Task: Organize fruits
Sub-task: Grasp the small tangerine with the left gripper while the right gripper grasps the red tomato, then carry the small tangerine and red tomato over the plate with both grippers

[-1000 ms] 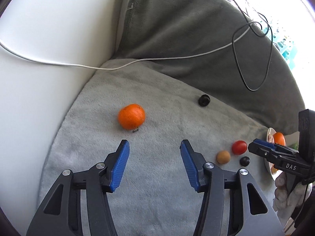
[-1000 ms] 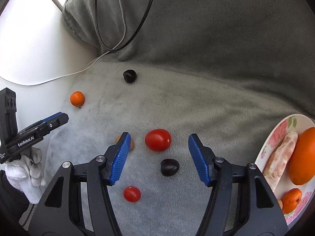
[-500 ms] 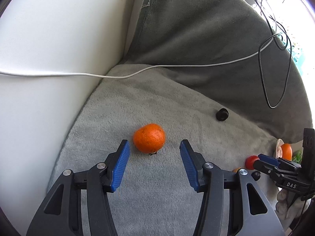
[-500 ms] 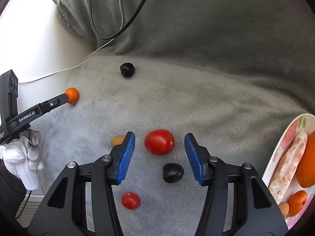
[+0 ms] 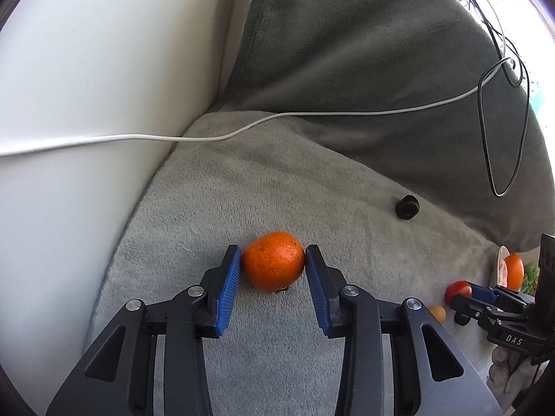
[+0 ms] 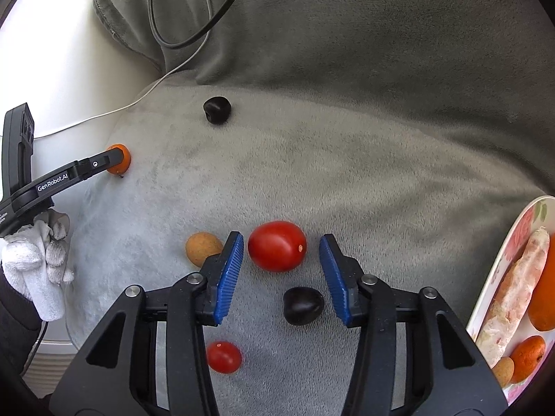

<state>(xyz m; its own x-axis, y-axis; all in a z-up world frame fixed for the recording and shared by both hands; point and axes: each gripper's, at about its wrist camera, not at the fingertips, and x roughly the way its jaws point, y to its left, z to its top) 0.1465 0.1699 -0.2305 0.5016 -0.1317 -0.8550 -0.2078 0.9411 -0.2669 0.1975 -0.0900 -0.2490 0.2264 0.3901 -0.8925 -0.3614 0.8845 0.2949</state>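
2 pads of left gripper (image 5: pixel 273 265) pinching tangerine (image 5: pixel 273 265), right gripper (image 6: pixel 280 254) open around tomato (image 6: pixel 277 246)

1. Left wrist view: looks forward and down along the left gripper (image 5: pixel 273 268), close over the grey blanket (image 5: pixel 277 180), facing the white sofa arm (image 5: pixel 86 86) and the back cushion (image 5: pixel 364 52).
2. Right wrist view: looks forward and down along the right gripper (image 6: pixel 281 256), equally close, facing the back cushion (image 6: pixel 347 34), with the plate (image 6: pixel 520 228) at its right edge.
3. Shared region: both views show the tangerine (image 5: pixel 274 265), the upper dark fruit (image 5: pixel 407 207), the large tomato (image 5: pixel 458 291) and the white cable (image 5: pixel 138 137); each view shows the other gripper at its margin.
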